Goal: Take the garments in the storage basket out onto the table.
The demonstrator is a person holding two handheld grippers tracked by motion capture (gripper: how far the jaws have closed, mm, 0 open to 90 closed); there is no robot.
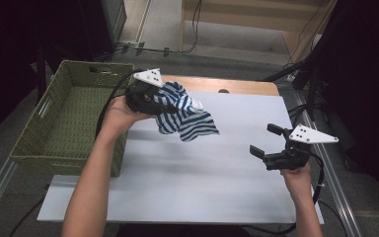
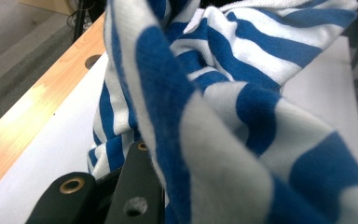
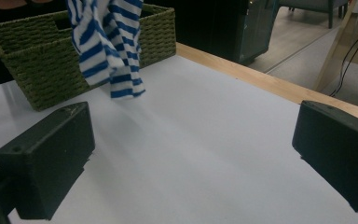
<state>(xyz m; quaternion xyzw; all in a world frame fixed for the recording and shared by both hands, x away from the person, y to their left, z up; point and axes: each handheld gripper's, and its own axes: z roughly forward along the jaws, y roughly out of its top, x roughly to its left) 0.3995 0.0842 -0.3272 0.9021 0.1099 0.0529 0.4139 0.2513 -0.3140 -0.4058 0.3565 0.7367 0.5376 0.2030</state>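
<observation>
high view shows left gripper clamping striped cloth, right gripper wide open, empty.

It looks like a lab or studio: a white-covered worktop, black stands, loose cables on the far floor.

White-topped table with wooden edge, grey floor, dark curtains, cables, dim light

The striped cloth covers the left gripper's fingertips and runs past the top, right and bottom edges of the left gripper view. In the right gripper view, its top is cut off.
</observation>
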